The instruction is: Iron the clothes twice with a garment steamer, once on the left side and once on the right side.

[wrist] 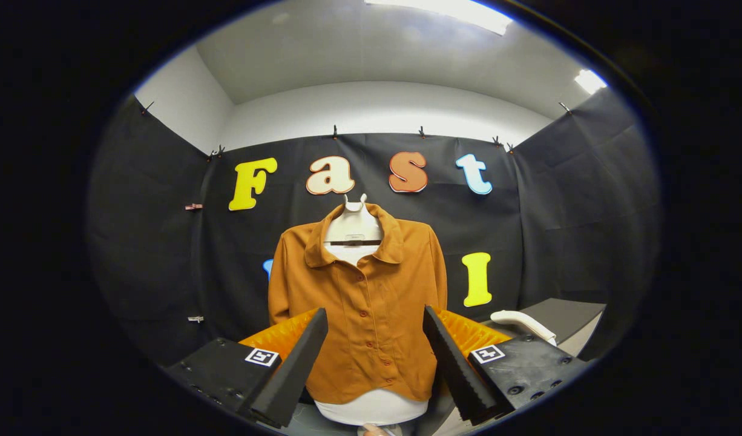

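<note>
A rust-orange buttoned shirt [365,303] hangs on a white dress form [354,227] straight ahead, against the black cloth wall. My gripper [374,336] stands open, its two fingers spread wide with the shirt's lower front seen between them and beyond them; nothing is held. A white garment steamer [524,324] lies on a dark surface to the right of the shirt, just beyond the right finger, with only its handle part showing.
A dark table or ledge [564,315] stands at the right under the steamer. The white base of the dress form [371,409] shows below the shirt hem. Black cloth walls close in left, back and right.
</note>
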